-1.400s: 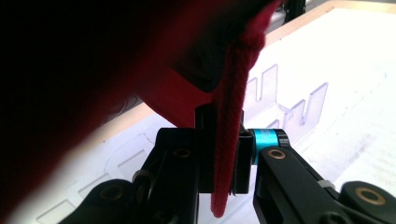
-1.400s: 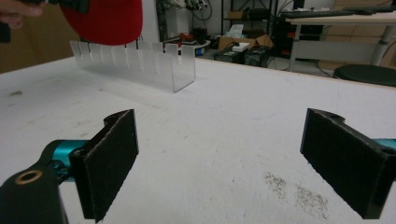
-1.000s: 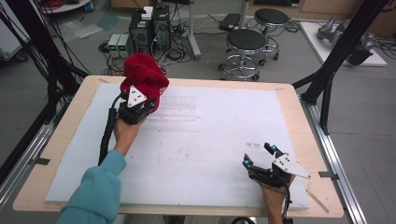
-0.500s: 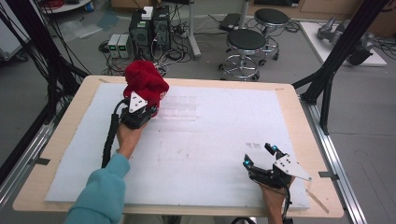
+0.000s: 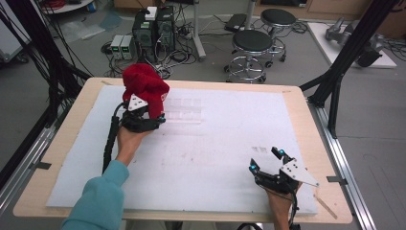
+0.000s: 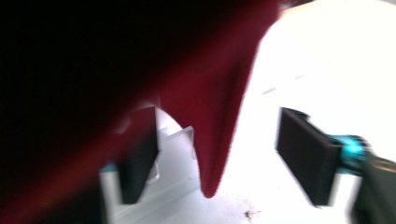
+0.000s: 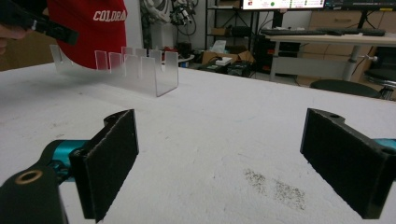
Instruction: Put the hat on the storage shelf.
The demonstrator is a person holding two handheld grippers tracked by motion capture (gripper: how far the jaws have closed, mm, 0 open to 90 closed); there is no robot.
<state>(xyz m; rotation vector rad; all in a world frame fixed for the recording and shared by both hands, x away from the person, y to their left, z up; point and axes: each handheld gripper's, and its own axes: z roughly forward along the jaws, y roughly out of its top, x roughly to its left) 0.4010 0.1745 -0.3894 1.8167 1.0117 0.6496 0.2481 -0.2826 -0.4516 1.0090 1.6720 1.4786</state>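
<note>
1. Cap (image 5: 144, 87) is sitting at the far left of the tabletop (image 5: 230, 143), draped over the left end of the clear rack (image 5: 184, 109).
2. We are seeing the left fingers (image 5: 154, 120) having just been opening; an edge of red cloth is hanging between them, apart from the right pad (image 6: 308, 154).
3. We are judging the cap released, so placing looks nearly done.
4. We are keeping the right fingers (image 5: 266, 160) spread wide and empty, resting low near the front right.
</note>
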